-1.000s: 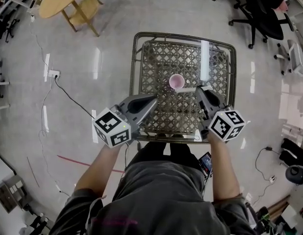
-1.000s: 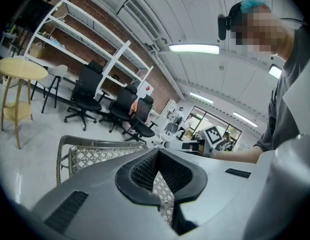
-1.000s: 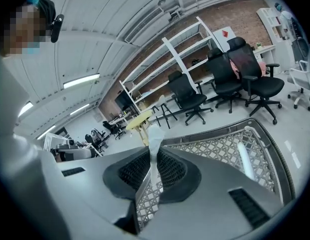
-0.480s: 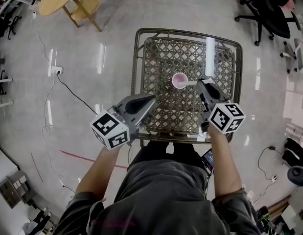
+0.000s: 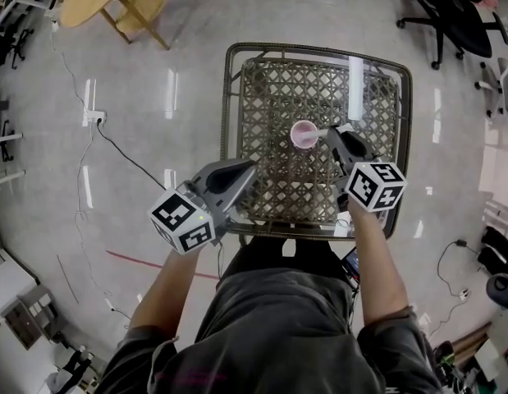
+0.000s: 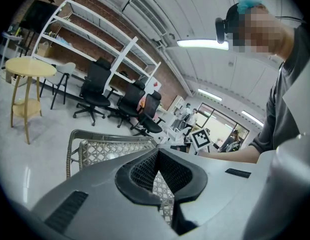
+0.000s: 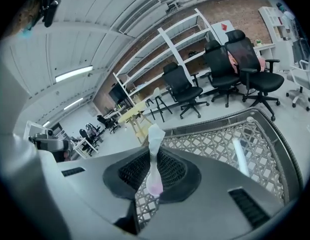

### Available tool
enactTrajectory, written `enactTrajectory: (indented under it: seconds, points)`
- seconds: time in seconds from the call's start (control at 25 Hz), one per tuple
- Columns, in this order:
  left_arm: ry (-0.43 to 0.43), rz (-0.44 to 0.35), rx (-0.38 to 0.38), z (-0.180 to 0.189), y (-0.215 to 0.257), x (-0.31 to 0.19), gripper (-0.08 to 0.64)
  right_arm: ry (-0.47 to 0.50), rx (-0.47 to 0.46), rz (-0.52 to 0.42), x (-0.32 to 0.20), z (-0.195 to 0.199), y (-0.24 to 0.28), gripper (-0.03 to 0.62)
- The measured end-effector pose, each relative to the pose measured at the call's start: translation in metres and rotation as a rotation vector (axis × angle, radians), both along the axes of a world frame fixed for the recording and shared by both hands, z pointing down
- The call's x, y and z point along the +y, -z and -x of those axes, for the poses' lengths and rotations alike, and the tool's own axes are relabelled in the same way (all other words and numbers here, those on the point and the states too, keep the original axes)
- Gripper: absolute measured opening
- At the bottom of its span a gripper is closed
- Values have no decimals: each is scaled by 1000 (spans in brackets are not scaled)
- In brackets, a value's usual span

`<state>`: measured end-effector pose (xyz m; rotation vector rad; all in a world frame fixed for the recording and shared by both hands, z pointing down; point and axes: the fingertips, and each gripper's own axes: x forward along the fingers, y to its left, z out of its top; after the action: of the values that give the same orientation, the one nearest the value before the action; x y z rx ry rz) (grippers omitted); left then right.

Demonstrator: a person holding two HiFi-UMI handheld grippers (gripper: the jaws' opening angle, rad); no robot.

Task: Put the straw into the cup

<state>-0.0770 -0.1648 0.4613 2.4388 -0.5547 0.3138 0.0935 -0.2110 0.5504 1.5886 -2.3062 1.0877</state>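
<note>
Over the lattice table [image 5: 235, 97], I am gripping the straw [image 7: 153, 156] in the right gripper [image 5: 331, 135], its free end meeting the rim of the pink cup [image 5: 304, 134]. The left gripper [image 5: 249, 171] is hanging clenched and empty at the near edge. With the cup unbraced, a sideways push from the straw is risking a topple.

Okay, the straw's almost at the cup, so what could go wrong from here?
1. The cup stands free on the table. The left tool is shut and off by the table's near-left corner, so a sideways nudge from the straw could tip the cup.
2. The right tool pinches the straw, which looks thin and flattened there. It might buckle against the rim instead of sliding in.
</note>
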Motion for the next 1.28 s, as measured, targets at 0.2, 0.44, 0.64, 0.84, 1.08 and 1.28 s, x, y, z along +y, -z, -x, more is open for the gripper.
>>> enactTrajectory:
  seconds: [0.2, 0.44, 0.64, 0.84, 1.08, 1.28]
  points:
    - [-14, 2, -12, -4, -3, -1, 9, 22, 45, 14, -5, 5, -15, 47]
    - [-17, 21, -14, -7, -8, -3, 9, 36, 65, 38, -7, 9, -31, 47]
    - [-32, 34, -10, -10, -13, -1, 9, 47, 86, 43, -10, 9, -37, 47]
    - [-35, 44, -7, -14, -15, 0, 9, 71, 122, 43, -11, 11, -43, 48]
    - [-40, 49, -8, -14, -19, 1, 9, 91, 145, 43, -11, 17, -50, 48]
    - [-36, 57, -11, -12, -21, 3, 9, 110, 175, 35, -11, 21, -53, 48]
